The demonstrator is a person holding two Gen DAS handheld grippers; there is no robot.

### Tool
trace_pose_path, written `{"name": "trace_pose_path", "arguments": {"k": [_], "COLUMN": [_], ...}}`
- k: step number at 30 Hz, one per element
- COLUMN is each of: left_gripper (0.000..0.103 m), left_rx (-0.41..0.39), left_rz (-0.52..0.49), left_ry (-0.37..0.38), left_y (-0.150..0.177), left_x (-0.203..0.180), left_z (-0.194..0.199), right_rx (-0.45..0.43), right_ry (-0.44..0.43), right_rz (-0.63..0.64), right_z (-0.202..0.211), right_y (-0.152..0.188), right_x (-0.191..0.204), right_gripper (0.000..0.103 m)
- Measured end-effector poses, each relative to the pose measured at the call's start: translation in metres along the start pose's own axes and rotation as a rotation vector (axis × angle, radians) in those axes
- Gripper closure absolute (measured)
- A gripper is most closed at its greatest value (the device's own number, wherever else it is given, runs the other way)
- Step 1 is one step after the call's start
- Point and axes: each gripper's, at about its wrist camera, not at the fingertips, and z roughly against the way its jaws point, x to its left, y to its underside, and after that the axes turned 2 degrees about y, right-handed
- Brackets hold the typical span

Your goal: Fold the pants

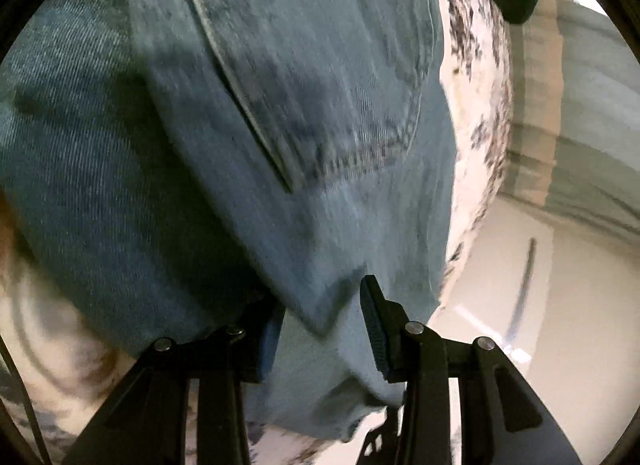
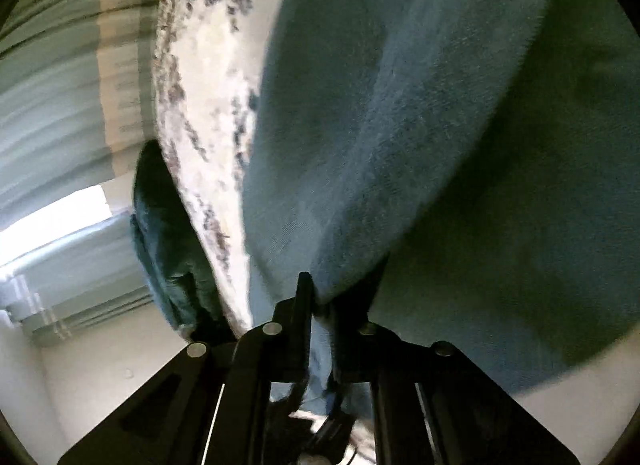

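Light blue denim pants [image 1: 248, 113] fill the left wrist view, lying on a white speckled cover [image 1: 476, 105], with a stitched back pocket [image 1: 320, 77] facing up. My left gripper [image 1: 324, 325] is shut on a thick fold of the denim that fills the gap between its two pads. In the right wrist view the pants [image 2: 400, 125] drape up and away from my right gripper [image 2: 322, 305]. Its jaws stand almost together, pinching a thin edge of the cloth. A darker piece of denim [image 2: 168, 245] hangs over the cover's edge.
The speckled cover [image 2: 200, 105] drops off at its edge to a pale floor [image 1: 540, 325]. Striped pale green curtains [image 2: 60, 85] hang beyond it, with bright window light [image 2: 48, 221] low down. A person's hand shows faintly at the left rim [image 1: 6, 233].
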Motion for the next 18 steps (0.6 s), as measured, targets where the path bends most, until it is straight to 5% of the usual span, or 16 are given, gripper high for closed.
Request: {"name": "trace_pose_path", "arguments": {"k": [5,7,12,16,18], "left_gripper": [0.072,0.091,0.095,0.096,0.097], "left_rx": [-0.068,-0.094,-0.097,-0.105,-0.104], "left_rz": [-0.015,-0.078,-0.176,-0.257,-0.299], "left_ry": [0.013,-0.039,-0.145,-0.183,-0.209], "left_y": [-0.016,-0.017,-0.022,-0.018,-0.015], "left_x": [-0.001,-0.010,-0.021,-0.030,-0.033], "left_z": [0.009,0.015,0.023,0.026,0.025], "right_rx": [-0.020,-0.022,0.044,0.058,0.052], "right_ry": [0.030,0.068,0.082,0.070,0.048], "right_rz": [0.063,0.061,-0.009,-0.079,-0.098], "right_z": [0.035,0.036,0.015,0.006,0.005], "right_y": [0.008,-0.001,-0.025,-0.032,-0.032], "right_x": [0.002,-0.002,-0.028,-0.047,-0.052], "right_gripper": [0.099,0.099,0.096,0.045,0.043]}}
